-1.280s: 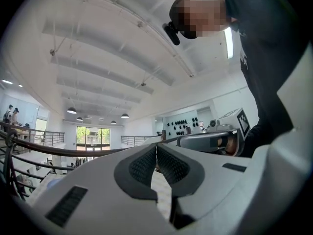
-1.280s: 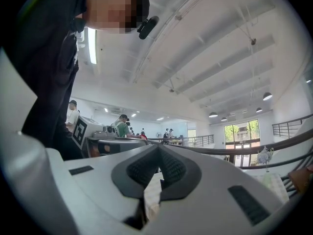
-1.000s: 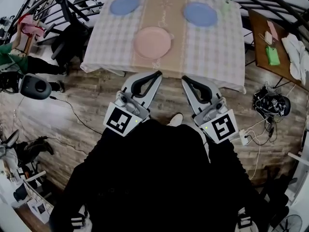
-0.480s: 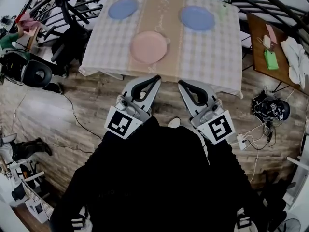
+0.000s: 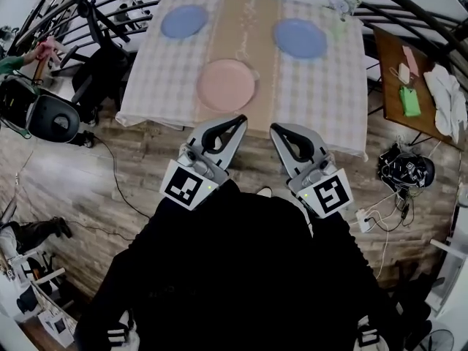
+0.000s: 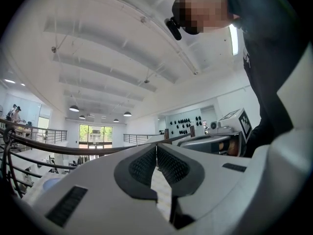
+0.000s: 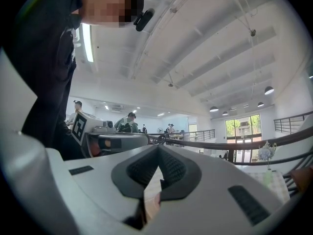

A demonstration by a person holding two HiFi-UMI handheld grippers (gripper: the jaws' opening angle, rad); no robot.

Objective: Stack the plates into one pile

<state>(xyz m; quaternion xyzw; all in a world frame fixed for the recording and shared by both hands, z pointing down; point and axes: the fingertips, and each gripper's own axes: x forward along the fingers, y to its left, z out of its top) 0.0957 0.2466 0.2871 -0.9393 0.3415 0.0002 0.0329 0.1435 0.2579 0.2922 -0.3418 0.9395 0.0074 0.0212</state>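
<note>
The pink plate (image 5: 227, 85), left blue plate (image 5: 184, 21) and right blue plate (image 5: 300, 38) lay apart on the table (image 5: 322, 101), unstacked. The left gripper (image 5: 240, 121) and right gripper (image 5: 275, 129) hung short of its edge, fingers pressed together and empty, seemingly poised to begin.

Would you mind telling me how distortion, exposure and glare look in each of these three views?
Head view: strong fisheye bows the edges of the checked-cloth table; light is even, the round pink plate sharp, without glare. Left gripper view: dark rounded corners, far windows overbright, the shut left gripper looming large. Right gripper view: same vignette; the ceiling strip light glares.
</note>
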